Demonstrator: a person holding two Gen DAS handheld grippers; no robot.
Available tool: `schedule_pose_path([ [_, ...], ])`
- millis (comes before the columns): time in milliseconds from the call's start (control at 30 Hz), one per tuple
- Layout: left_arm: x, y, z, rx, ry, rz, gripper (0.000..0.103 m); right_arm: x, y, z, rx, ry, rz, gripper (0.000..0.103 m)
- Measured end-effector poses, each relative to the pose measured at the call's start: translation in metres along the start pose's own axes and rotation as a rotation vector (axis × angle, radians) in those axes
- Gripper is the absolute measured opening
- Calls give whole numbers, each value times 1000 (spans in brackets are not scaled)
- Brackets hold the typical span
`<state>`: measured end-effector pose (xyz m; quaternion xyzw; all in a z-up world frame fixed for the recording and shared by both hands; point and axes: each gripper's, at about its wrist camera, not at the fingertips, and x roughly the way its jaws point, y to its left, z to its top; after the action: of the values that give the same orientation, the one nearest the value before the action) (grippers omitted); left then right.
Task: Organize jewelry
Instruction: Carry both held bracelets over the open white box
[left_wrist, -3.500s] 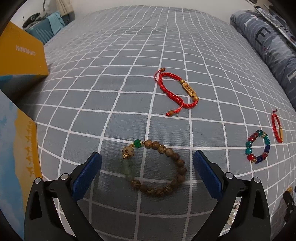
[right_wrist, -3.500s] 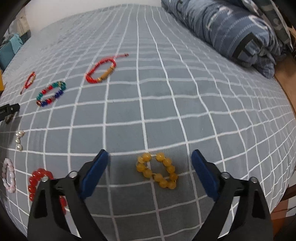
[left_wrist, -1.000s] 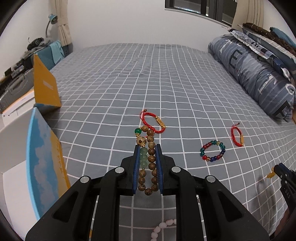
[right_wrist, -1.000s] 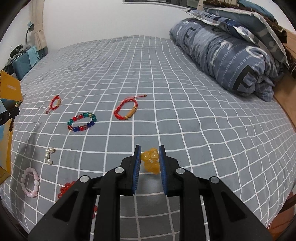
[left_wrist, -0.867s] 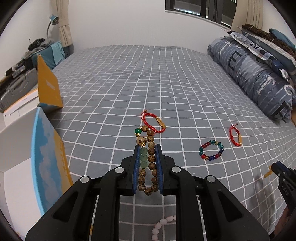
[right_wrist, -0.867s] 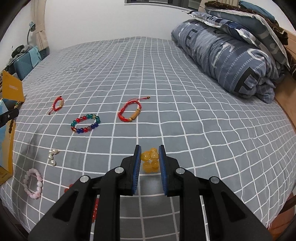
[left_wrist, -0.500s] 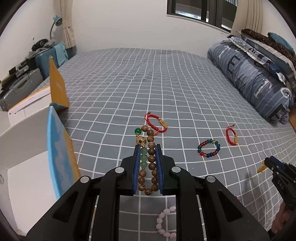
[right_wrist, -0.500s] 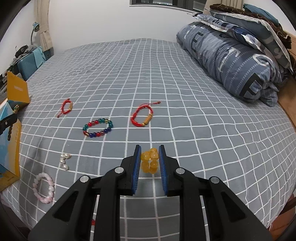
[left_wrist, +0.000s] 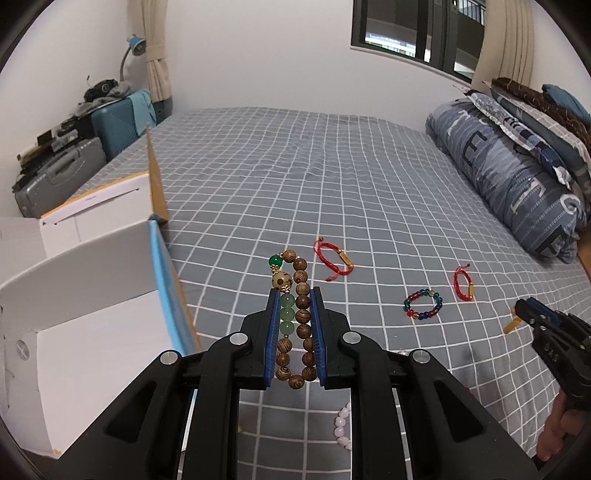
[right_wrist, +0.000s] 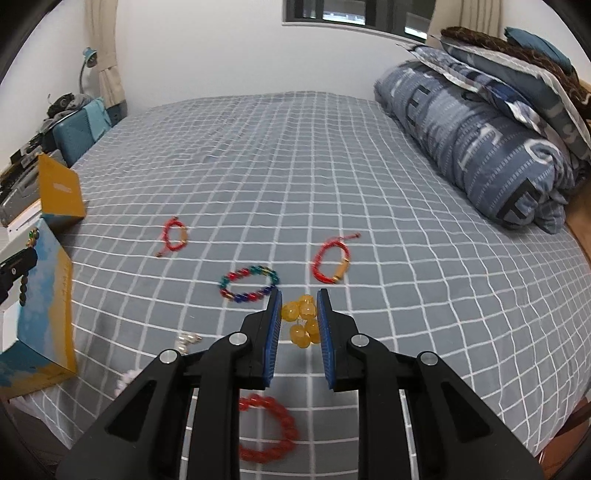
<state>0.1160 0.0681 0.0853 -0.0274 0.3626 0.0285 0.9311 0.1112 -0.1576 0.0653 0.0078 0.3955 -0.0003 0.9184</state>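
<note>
My left gripper (left_wrist: 294, 295) is shut on a wooden-bead bracelet (left_wrist: 303, 314) with green beads, held above the grey checked bedspread (left_wrist: 295, 177). My right gripper (right_wrist: 298, 295) is shut on a yellow-bead bracelet (right_wrist: 301, 321), also lifted off the bed. An open box (left_wrist: 92, 295) with a blue and yellow side stands just left of the left gripper. On the bed lie two red cord bracelets (right_wrist: 173, 236) (right_wrist: 332, 264), a multicoloured bead bracelet (right_wrist: 248, 282), a red bead bracelet (right_wrist: 267, 428), small pearls (right_wrist: 186, 341) and a pink bead bracelet (left_wrist: 341, 428).
A rolled blue quilt (right_wrist: 480, 144) and pillows line the right side of the bed. A yellow box flap (right_wrist: 59, 190) stands at the left edge. Suitcases (left_wrist: 55, 177) and a teal case (left_wrist: 118, 122) sit beyond the bed's left side.
Both grippers have risen and drawn back with their bracelets, so more of the room shows. The open box has come further into the left wrist view.
</note>
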Motion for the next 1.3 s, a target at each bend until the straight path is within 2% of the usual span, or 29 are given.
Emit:
schedule_pose_path([
  [600, -42, 59, 3, -78, -16, 76, 16, -31, 98, 35, -72, -21, 110, 19],
  [1000, -65, 140, -12, -164, -12, 173, 16, -63, 187, 40, -140, -70, 202, 19],
  [1300, -95, 204, -30, -248, -27, 262, 16, -82, 258, 28, -230, -78, 318, 19],
])
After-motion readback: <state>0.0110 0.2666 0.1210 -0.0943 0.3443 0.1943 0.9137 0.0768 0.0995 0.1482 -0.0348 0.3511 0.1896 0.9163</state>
